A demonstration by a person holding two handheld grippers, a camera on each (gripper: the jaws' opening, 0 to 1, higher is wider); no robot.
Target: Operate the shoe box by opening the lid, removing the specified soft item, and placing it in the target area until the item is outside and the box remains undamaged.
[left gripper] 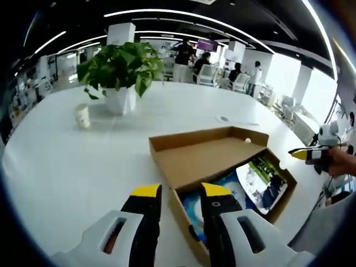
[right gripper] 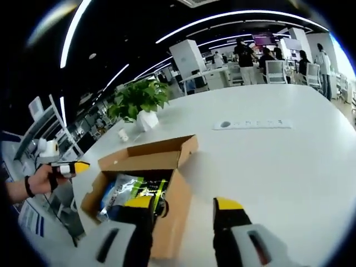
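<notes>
Left gripper view: the left gripper has its 2 yellow-tipped jaws spread, nothing between them but the near wall of the shoe box. The box sits right in front, lid flipped open and lying back away from the gripper. Inside, just past the right jaw, there's a shiny soft packet on blue wrapping. Far off to the right, a hand holds the other gripper.

Over in the right gripper view, the right gripper is also spread wide, empty, with the box corner sitting by its left jaw. The packet lies inside, left of that jaw. Farther ahead on the white table there's a potted plant and a paper cup.
</notes>
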